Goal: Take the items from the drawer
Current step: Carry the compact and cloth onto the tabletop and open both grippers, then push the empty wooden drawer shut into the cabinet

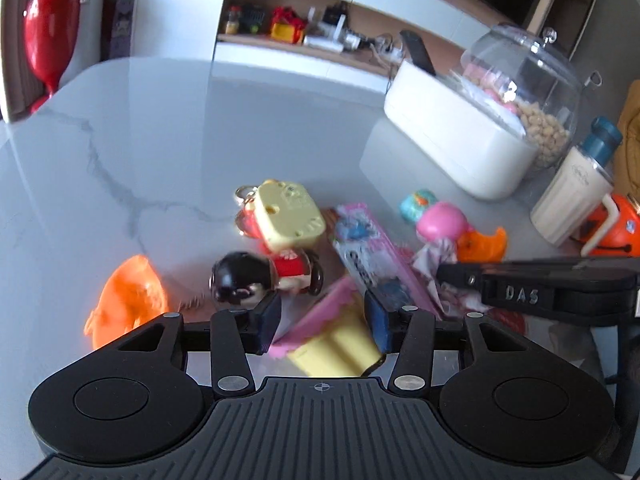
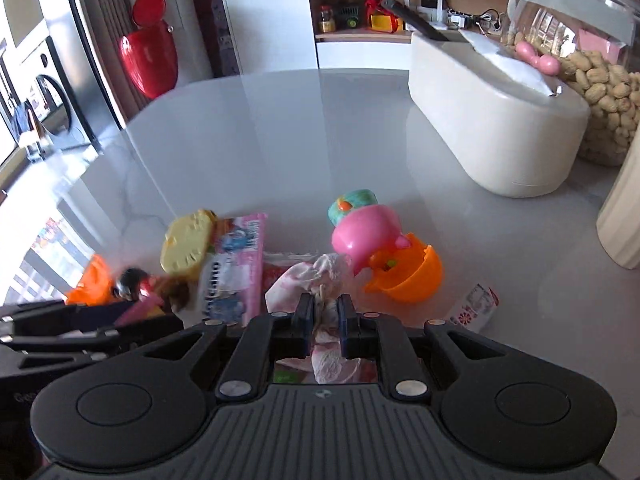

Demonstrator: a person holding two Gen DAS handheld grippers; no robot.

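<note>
- The grey marbled tabletop fills both views, with toys scattered over its near part.
- A white oblong box stands far right, and a clear domed jar of peanuts is just beside it.
- The left tool grips a pink-and-yellow ice-cream toy; its pads press on the toy's sides.
- The right tool is clamped on a crumpled pink-and-white cloth, which bunches between its narrow jaws.
- A pink printed packet lies in the middle of the pile.
- Left of the packet rests a pale yellow charm.
- A black-haired doll keychain lies just near of the charm.
- An orange open shell sits right of the cloth, touching a pink toy.
- A blurred orange toy lies at the near left.
</note>
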